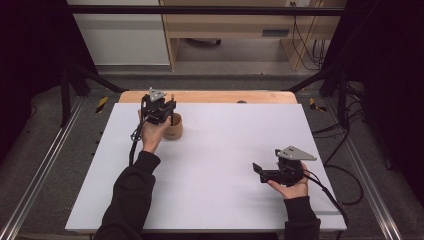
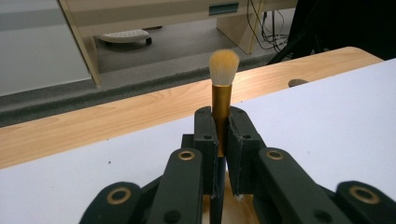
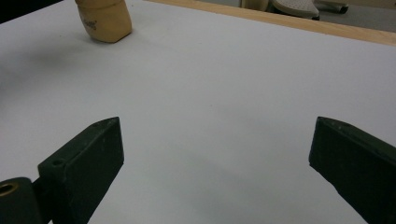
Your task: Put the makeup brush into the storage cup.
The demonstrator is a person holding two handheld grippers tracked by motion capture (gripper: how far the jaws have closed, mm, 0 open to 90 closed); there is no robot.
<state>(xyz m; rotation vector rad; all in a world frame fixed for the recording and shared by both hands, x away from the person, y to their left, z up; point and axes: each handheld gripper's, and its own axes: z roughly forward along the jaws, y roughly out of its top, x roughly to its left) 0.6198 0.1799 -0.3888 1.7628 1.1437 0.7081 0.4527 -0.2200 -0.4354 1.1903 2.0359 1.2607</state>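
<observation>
My left gripper [image 1: 159,107] [image 2: 222,126] is shut on a makeup brush [image 2: 222,93] with a gold ferrule and pale bristles, held upright with the bristles on top. It hovers just above a small round wooden cup [image 1: 175,129] at the far left of the white sheet. The brush's lower part is hidden by the jaws. My right gripper [image 1: 260,172] [image 3: 217,154] stands open near the front right, just above the sheet, with nothing between its jaws. In the right gripper view the wooden cup [image 3: 103,18] sits far off at the top left.
A white sheet [image 1: 225,150] covers most of the wooden table [image 1: 210,96], whose far edge shows as a bare strip. Beyond the table are a grey floor, wooden furniture and cables. Black frame posts flank both sides.
</observation>
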